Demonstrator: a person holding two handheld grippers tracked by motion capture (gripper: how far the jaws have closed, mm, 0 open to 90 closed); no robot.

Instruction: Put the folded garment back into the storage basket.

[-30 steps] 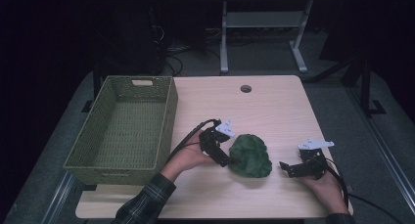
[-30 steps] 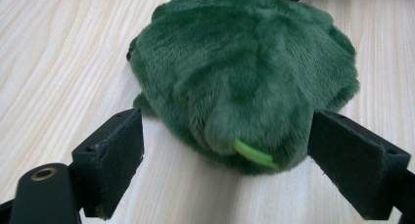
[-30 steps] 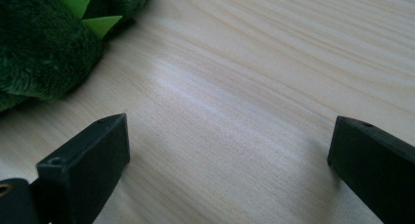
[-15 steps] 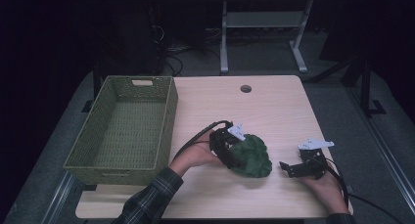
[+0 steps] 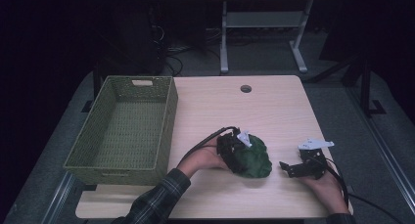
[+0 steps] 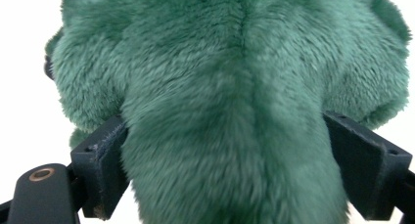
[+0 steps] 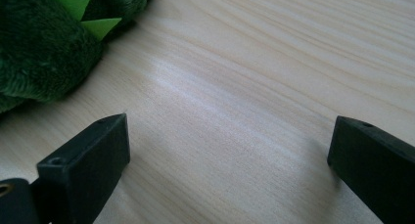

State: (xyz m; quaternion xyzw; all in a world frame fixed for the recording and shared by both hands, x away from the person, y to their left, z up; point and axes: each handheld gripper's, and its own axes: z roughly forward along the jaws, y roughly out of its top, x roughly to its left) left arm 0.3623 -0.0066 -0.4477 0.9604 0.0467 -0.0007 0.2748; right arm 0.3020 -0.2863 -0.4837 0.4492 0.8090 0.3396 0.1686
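Green plush toy (image 6: 235,101) between the jaws of the left gripper (image 5: 234,154), both pads pressed into the fur. Right gripper (image 5: 293,168) just beside the toy, jaws spread wide over bare tabletop (image 7: 274,87). No legible writing or labels.

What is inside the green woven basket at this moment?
The basket holds nothing on its visible woven floor. Its near wall hides the strip of floor right behind it, so that part cannot be checked.
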